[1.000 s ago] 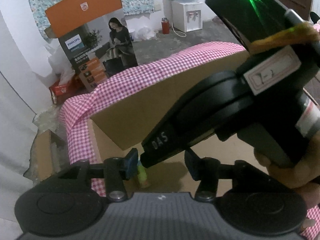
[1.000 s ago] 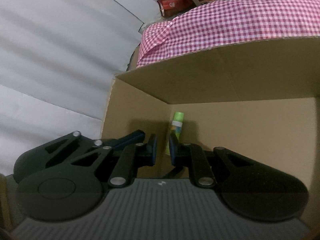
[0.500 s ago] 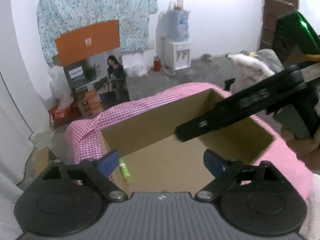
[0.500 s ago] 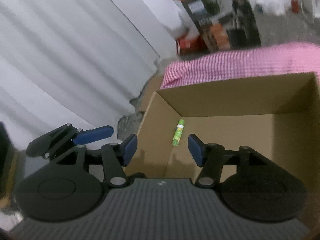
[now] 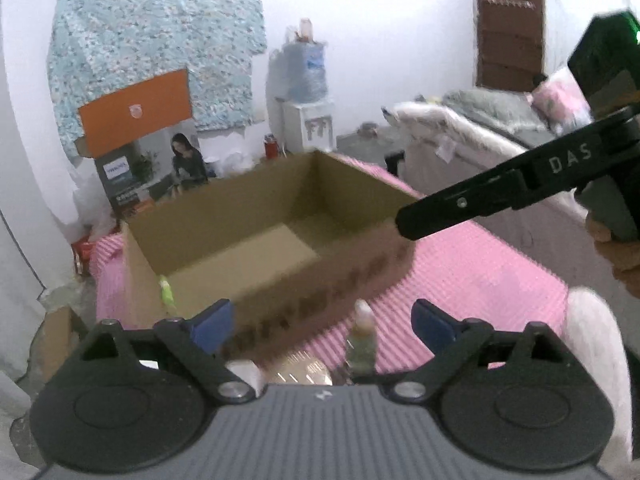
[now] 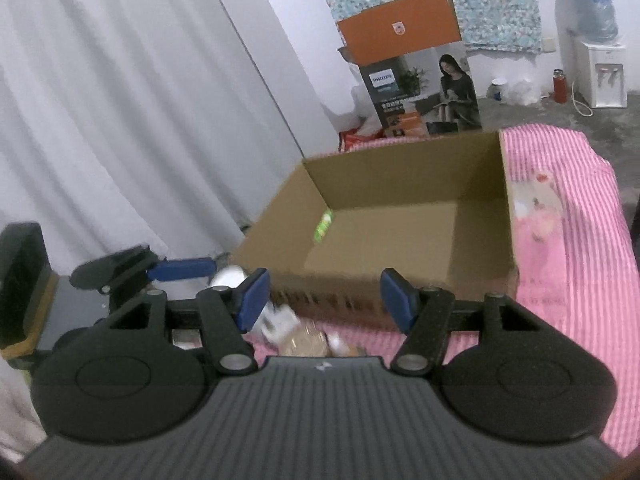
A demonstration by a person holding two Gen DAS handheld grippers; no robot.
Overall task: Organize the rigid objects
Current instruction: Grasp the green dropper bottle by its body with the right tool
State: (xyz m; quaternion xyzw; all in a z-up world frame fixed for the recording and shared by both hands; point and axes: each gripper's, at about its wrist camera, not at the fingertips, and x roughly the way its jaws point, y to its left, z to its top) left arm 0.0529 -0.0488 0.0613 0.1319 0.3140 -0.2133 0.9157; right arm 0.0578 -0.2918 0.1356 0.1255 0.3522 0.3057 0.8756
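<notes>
An open cardboard box (image 5: 208,216) (image 6: 404,168) sits on a pink checked cloth (image 5: 472,272). A small green tube (image 5: 166,290) (image 6: 323,226) lies inside it by the left wall. My left gripper (image 5: 322,320) is open and empty, above the box's near side. My right gripper (image 6: 326,294) is open and empty, also on the near side; its arm (image 5: 500,192) crosses the left wrist view. Small items lie on the cloth in front of the box: a pale bottle (image 5: 362,340), a white object (image 6: 276,320) and a shiny packet (image 6: 306,338).
A pink patterned item (image 6: 540,208) lies on the cloth right of the box. A Philips carton (image 6: 416,84), a water dispenser (image 6: 598,72) and a grey curtain (image 6: 120,100) stand beyond. A bed with bedding (image 5: 480,128) is at the far right.
Both grippers have pulled up and back out of the box and opened wide. The green tube stays inside the box. The items in front of the box have come into view.
</notes>
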